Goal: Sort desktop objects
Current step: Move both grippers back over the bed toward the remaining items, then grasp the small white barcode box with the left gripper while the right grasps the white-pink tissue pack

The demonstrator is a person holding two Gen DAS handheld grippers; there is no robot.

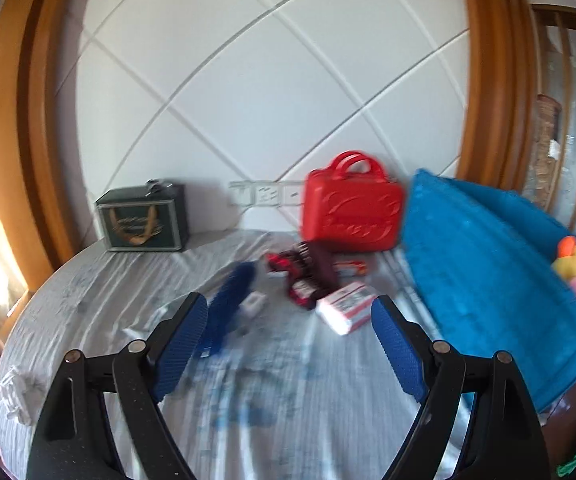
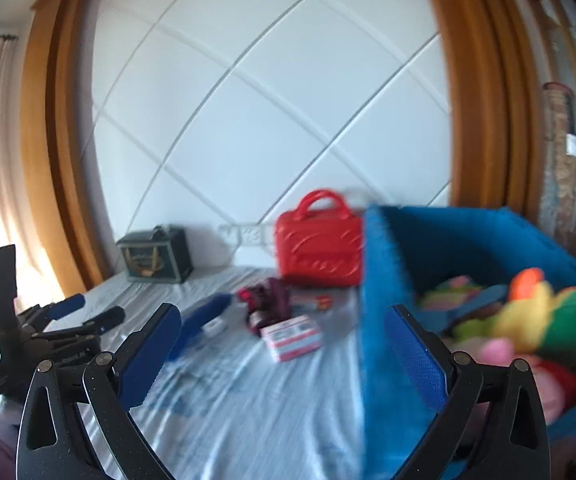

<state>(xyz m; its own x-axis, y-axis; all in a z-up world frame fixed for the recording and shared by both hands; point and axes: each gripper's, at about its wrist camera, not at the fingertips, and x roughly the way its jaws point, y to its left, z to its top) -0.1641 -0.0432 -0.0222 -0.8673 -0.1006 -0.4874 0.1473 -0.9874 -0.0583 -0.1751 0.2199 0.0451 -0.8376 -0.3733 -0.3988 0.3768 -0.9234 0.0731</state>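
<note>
On the grey-clothed table lie a blue brush-like object, a dark red bundle and a white and pink box. A blue fabric basket at the right holds plush toys. My left gripper is open and empty above the table, short of the objects; it also shows at the left of the right wrist view. My right gripper is open and empty, its right finger beside the basket's wall.
A red plastic case stands against the white wall. A dark green box stands at the back left. A small red and white item lies behind the box. A white cloth lump lies near the table's left edge.
</note>
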